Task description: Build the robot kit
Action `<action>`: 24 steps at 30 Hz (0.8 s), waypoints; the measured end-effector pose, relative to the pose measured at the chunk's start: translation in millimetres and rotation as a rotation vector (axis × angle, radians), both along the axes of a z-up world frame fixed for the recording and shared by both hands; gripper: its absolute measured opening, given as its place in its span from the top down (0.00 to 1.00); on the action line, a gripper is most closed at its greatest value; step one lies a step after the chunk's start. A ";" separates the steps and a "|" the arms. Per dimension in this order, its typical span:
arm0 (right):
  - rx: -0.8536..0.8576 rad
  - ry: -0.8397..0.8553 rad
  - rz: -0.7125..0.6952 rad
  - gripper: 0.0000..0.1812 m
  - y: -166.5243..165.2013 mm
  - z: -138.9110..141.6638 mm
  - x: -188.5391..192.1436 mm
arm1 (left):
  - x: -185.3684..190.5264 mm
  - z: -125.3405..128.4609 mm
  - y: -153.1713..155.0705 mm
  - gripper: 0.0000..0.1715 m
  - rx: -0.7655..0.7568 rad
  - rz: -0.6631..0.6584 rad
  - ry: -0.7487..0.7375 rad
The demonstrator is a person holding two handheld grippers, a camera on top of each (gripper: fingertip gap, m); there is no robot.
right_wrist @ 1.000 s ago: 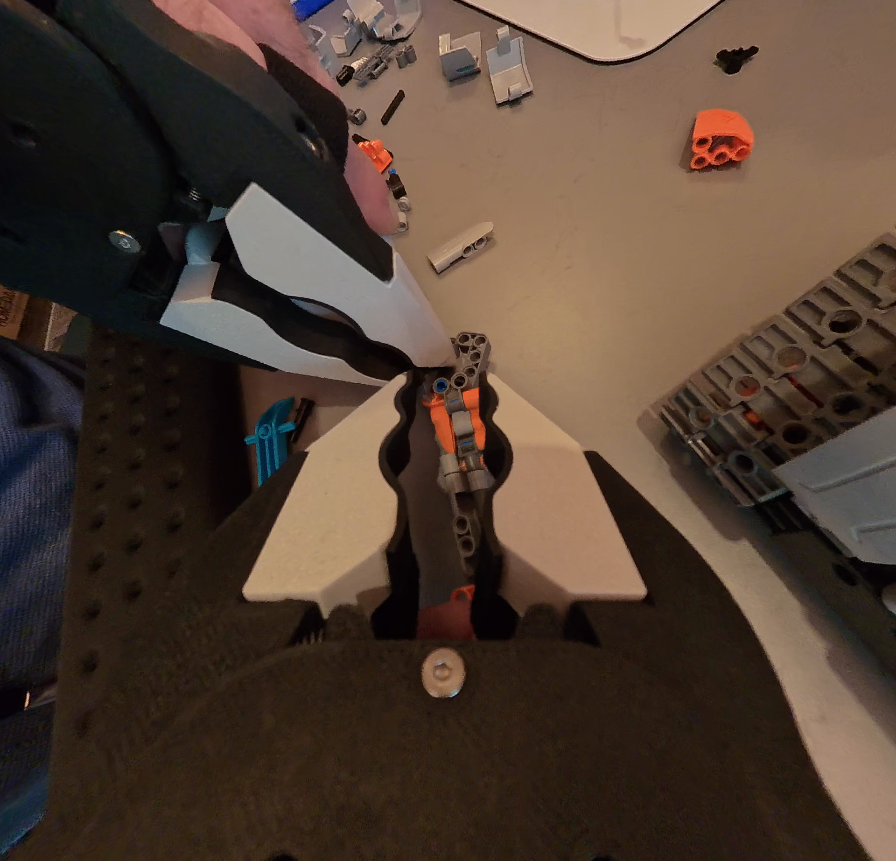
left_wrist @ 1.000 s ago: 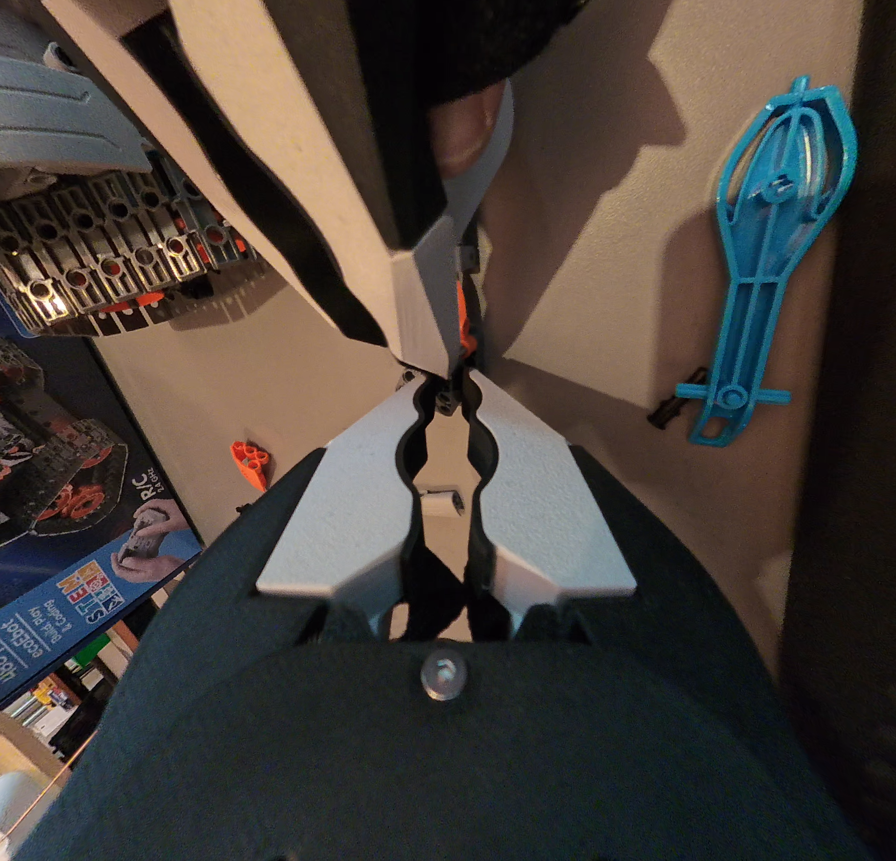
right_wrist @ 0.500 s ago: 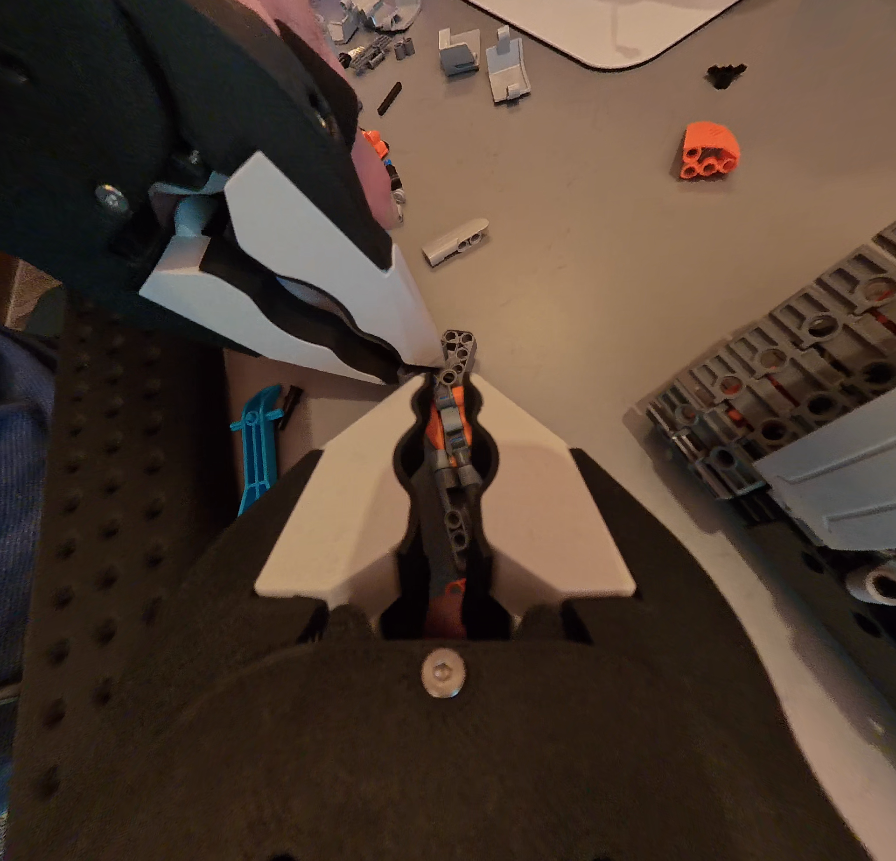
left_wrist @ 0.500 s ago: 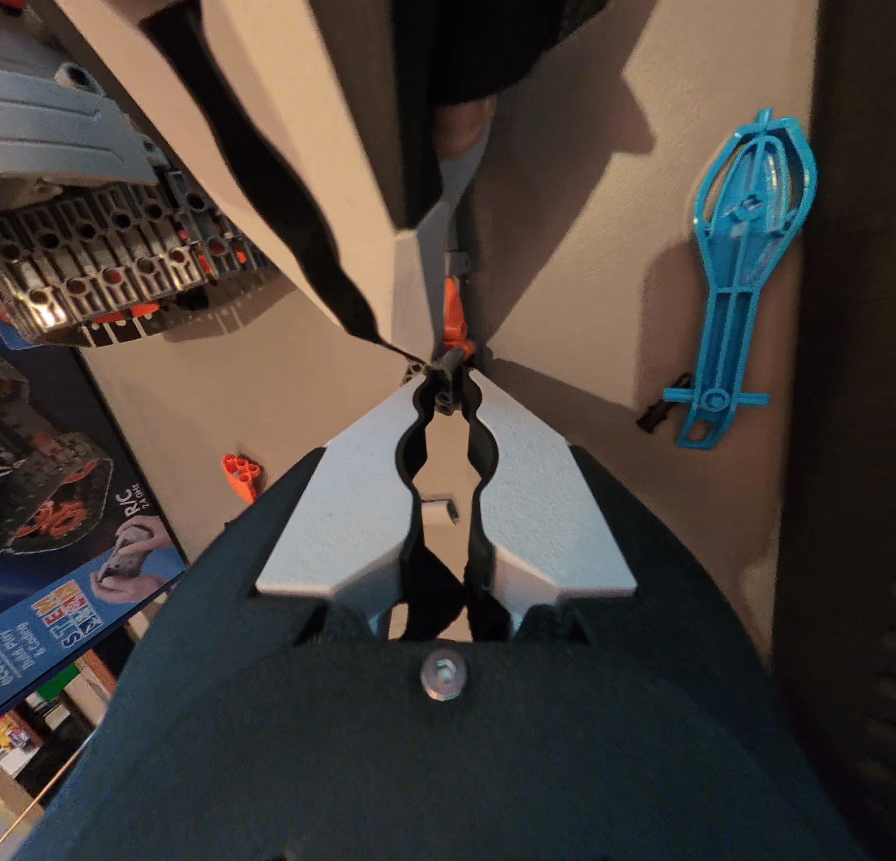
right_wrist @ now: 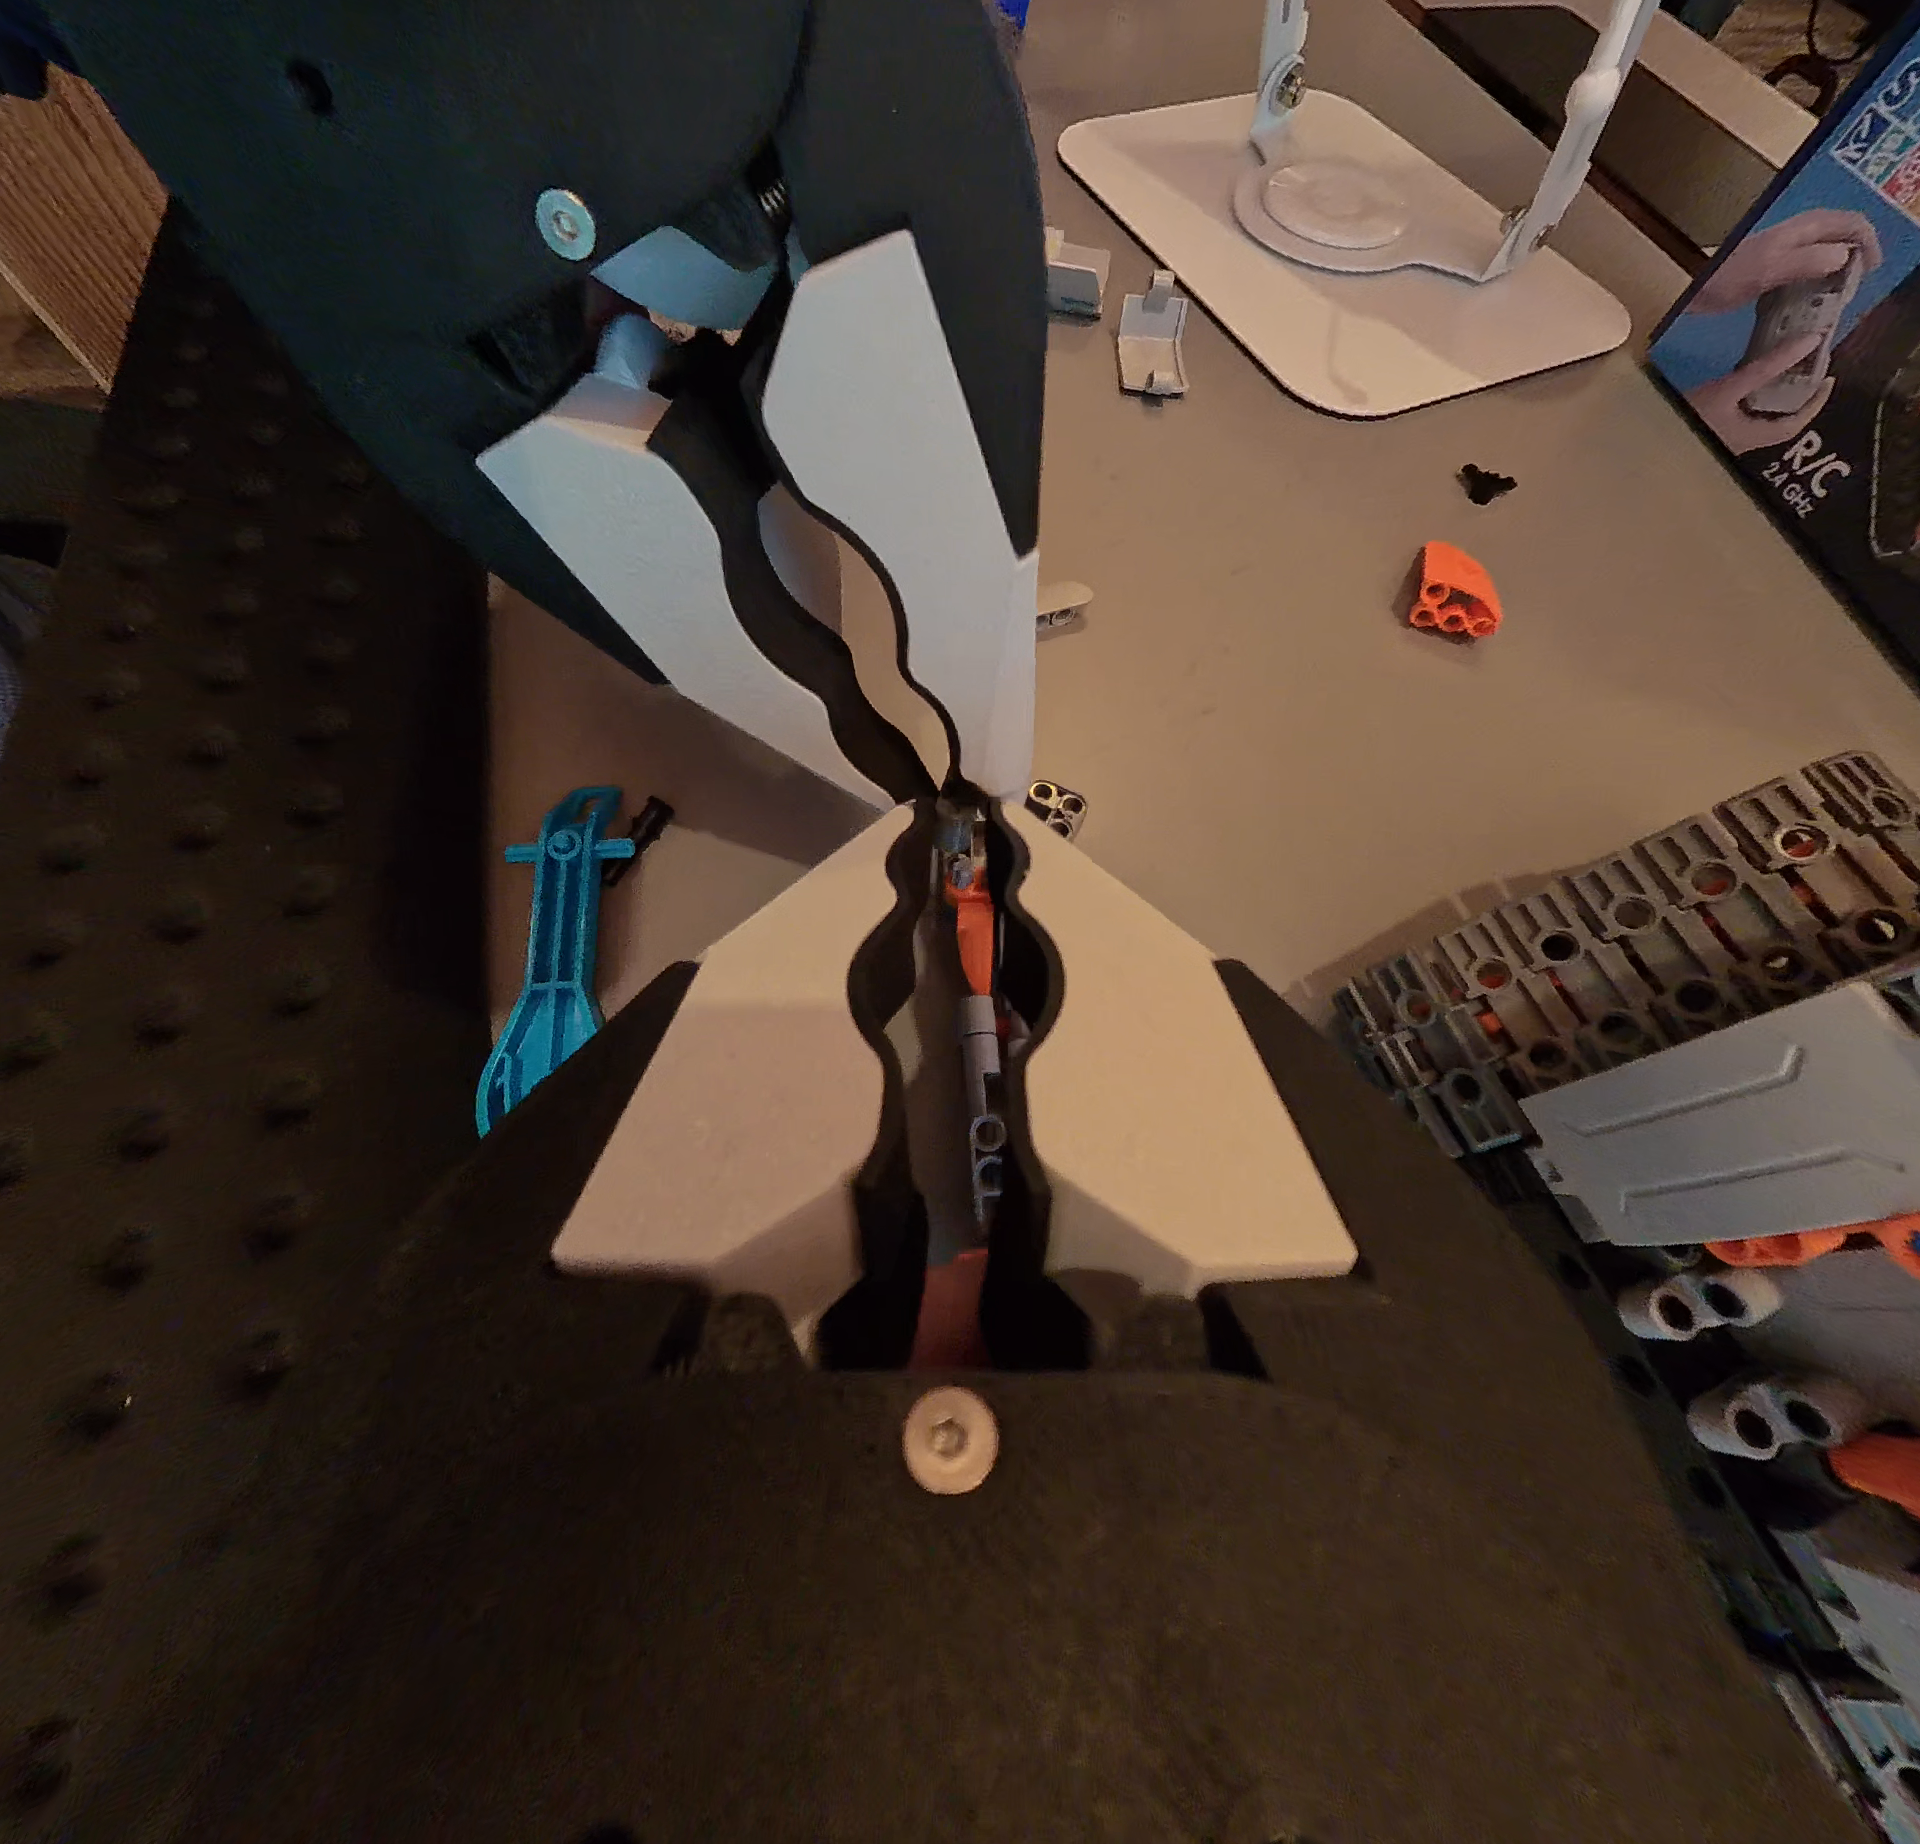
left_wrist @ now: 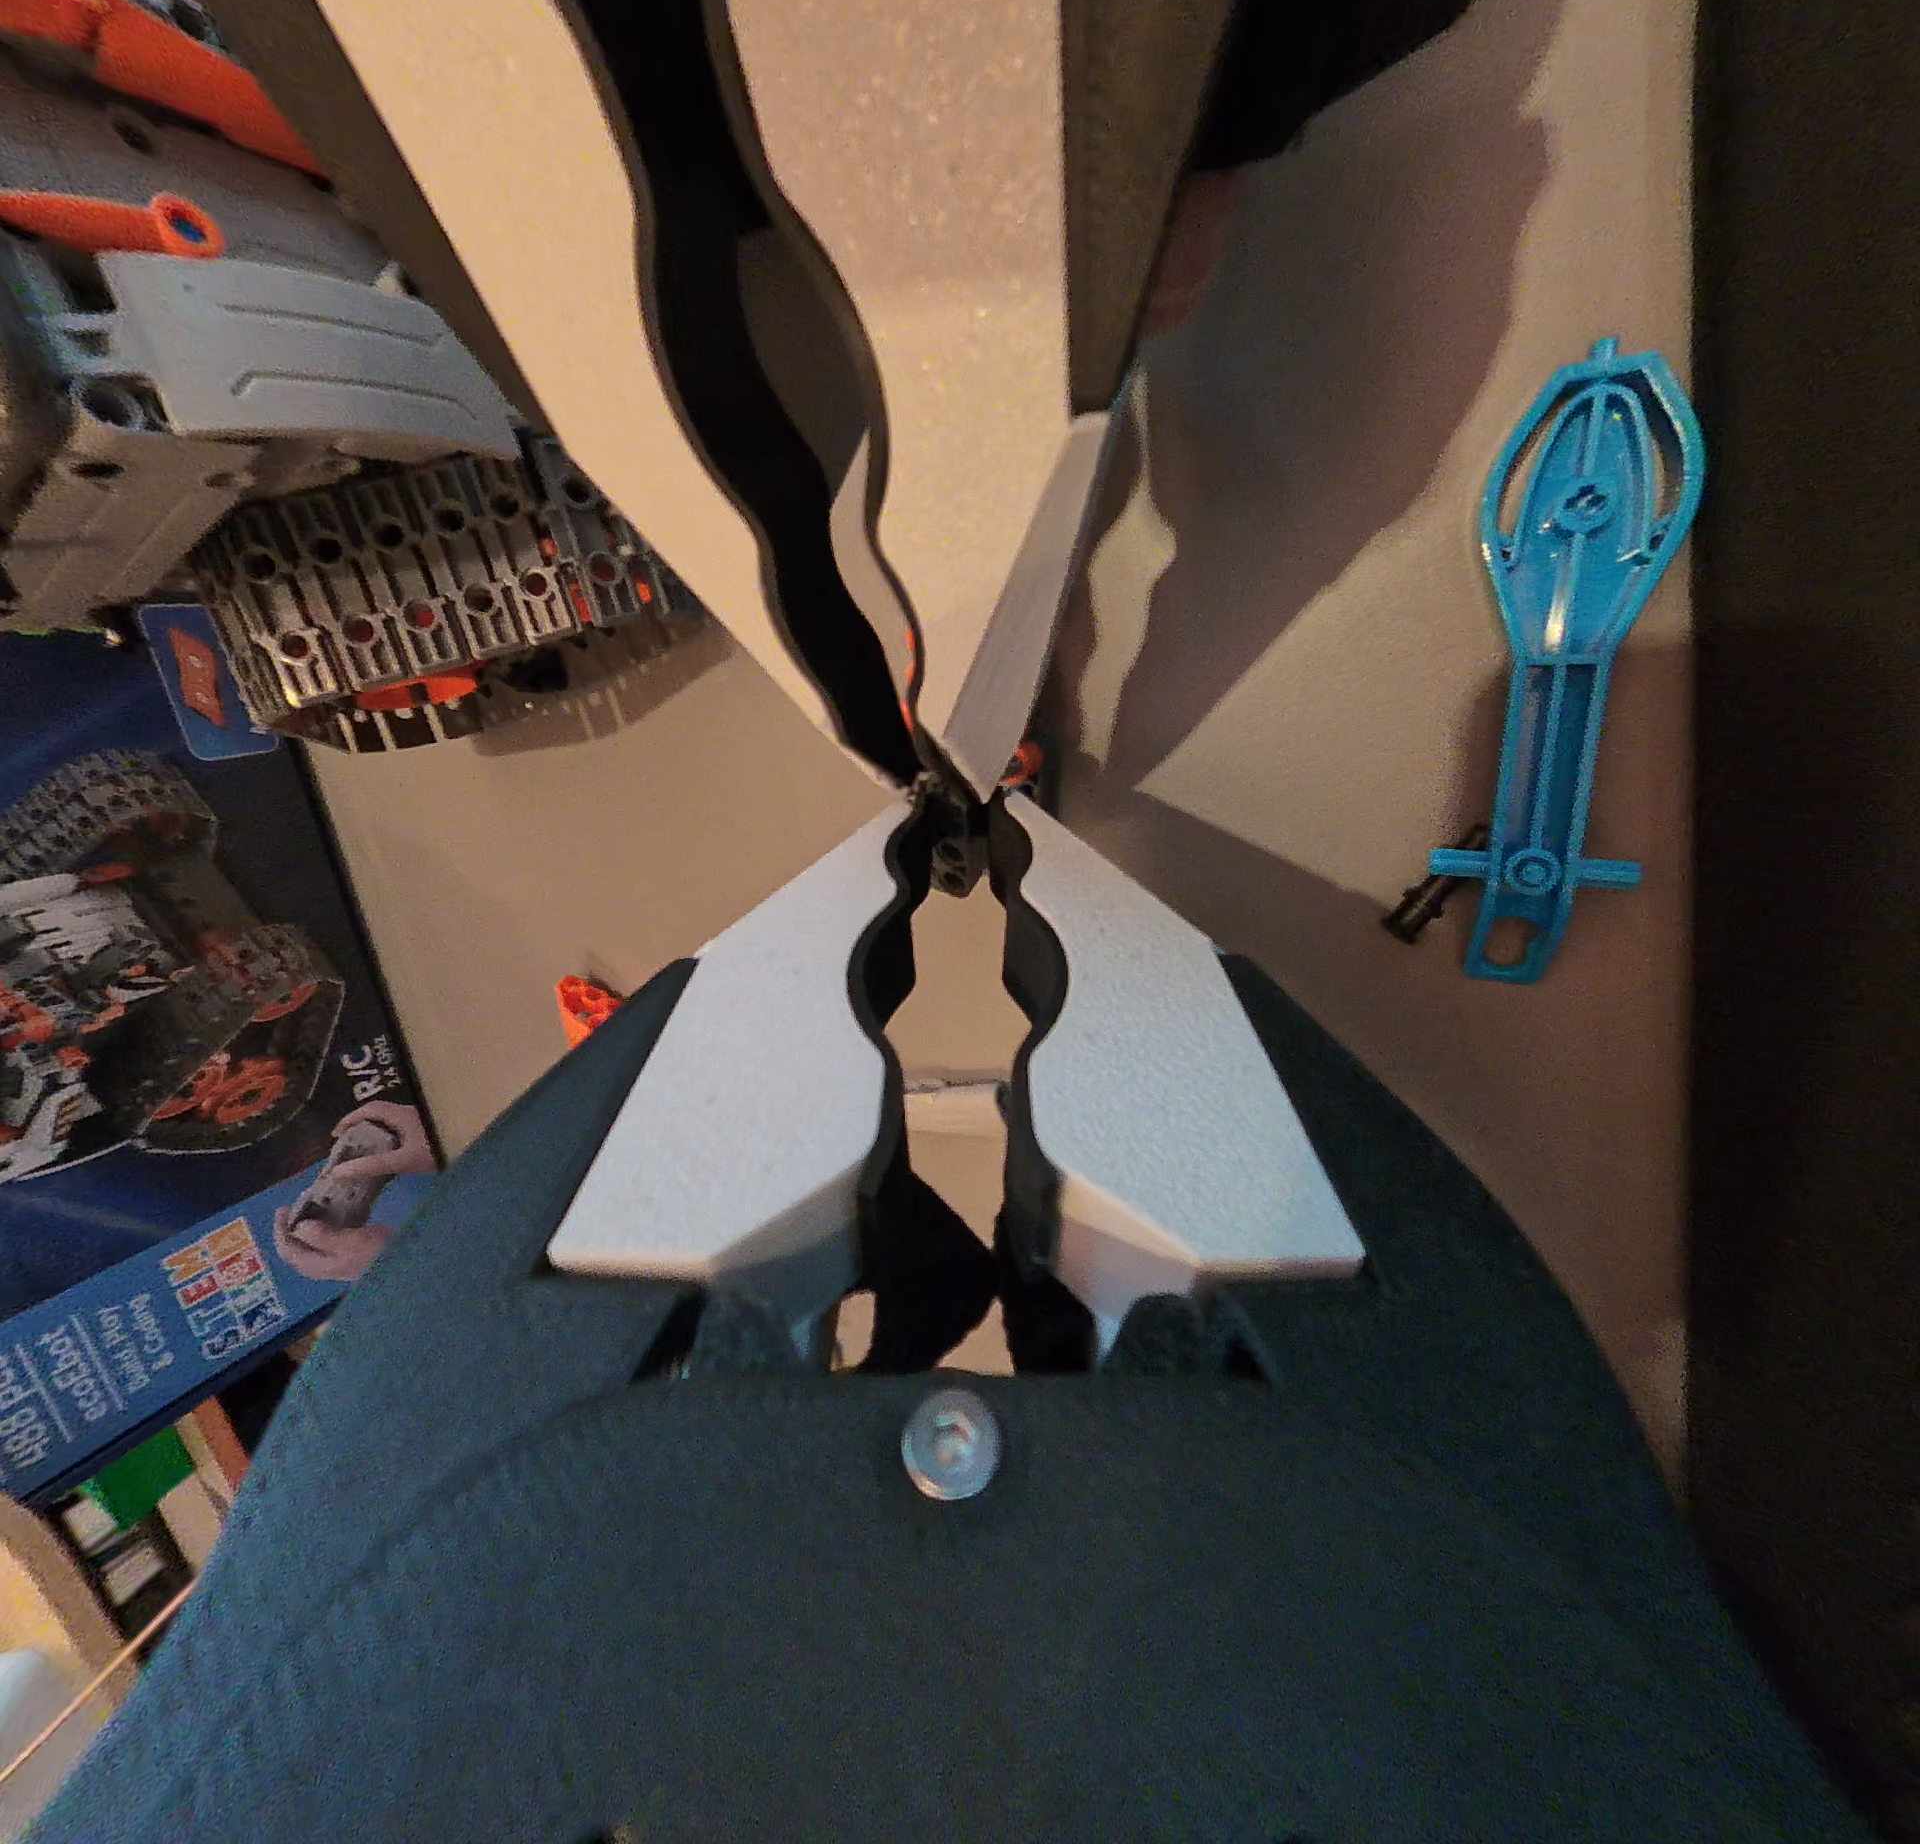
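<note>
My right gripper (right_wrist: 961, 830) is shut on a thin grey and orange beam assembly (right_wrist: 975, 963) that lies lengthwise between its fingers. My left gripper (left_wrist: 951, 830) is shut on a small dark grey holed piece (left_wrist: 956, 856) at the tip end of that assembly. The two grippers meet tip to tip above the tan table (right_wrist: 1247, 755). The left gripper comes down from above in the right wrist view (right_wrist: 954, 788). The right gripper does the same in the left wrist view (left_wrist: 940, 768). The join between the piece and the assembly is hidden by the fingertips.
A blue plastic tool (left_wrist: 1558, 651) (right_wrist: 561, 953) lies by the dark studded mat (right_wrist: 208, 859). A grey tracked model (right_wrist: 1662, 953) (left_wrist: 416, 589), an orange piece (right_wrist: 1455, 605), a white stand base (right_wrist: 1351, 267), a toy box (right_wrist: 1818, 360) and small grey parts (right_wrist: 1148, 334) are around.
Both grippers have turned while staying tip to tip. In the right wrist view the left gripper swung from the left to nearly overhead. The grey beam end that stuck out is now covered.
</note>
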State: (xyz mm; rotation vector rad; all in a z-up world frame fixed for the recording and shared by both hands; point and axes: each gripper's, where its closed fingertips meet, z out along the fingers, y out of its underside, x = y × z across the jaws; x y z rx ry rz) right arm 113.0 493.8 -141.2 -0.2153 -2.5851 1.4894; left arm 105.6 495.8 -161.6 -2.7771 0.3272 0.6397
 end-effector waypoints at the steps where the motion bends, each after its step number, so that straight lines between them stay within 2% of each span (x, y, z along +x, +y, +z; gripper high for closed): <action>1: -0.012 -0.003 0.007 0.97 0.3 2.1 0.9 | -0.8 2.5 0.9 0.95 0.005 -0.009 0.017; 6: -0.065 -0.035 0.031 0.96 3.9 8.0 4.9 | 3.9 9.3 5.9 0.95 0.027 -0.052 0.049; 17: -0.085 0.187 0.046 0.98 7.4 23.9 9.3 | 5.4 27.7 10.5 0.95 0.101 -0.088 0.181; 24: -0.138 0.225 0.065 0.98 10.0 35.2 13.5 | 9.6 38.2 14.4 0.95 0.188 -0.124 0.204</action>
